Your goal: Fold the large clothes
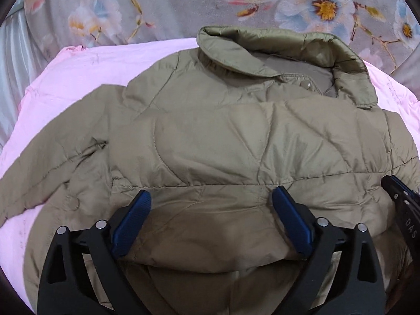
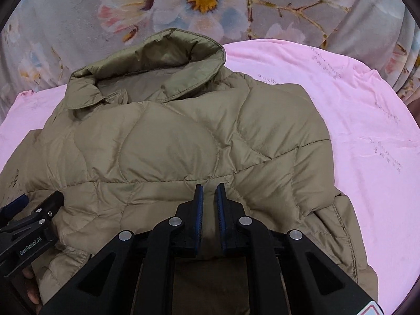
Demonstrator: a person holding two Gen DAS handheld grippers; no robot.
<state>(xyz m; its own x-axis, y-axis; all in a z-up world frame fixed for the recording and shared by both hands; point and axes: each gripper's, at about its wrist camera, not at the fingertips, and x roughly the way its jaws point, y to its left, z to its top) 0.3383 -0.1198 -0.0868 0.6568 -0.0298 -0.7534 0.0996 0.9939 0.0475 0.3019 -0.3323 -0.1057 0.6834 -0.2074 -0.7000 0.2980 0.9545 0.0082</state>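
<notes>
A khaki quilted puffer jacket lies on a pink sheet, collar at the far side. Its near part is folded up over the body. My left gripper is open, its jaws wide apart over the folded near edge, with padded fabric bulging between its blue pads. In the right wrist view the jacket fills the middle. My right gripper has its jaws nearly together over the jacket's near edge; whether fabric is pinched between them I cannot tell. The left gripper also shows at the lower left.
A grey floral bedspread lies beyond the pink sheet. One sleeve spreads to the left. The right gripper's body shows at the right edge of the left wrist view.
</notes>
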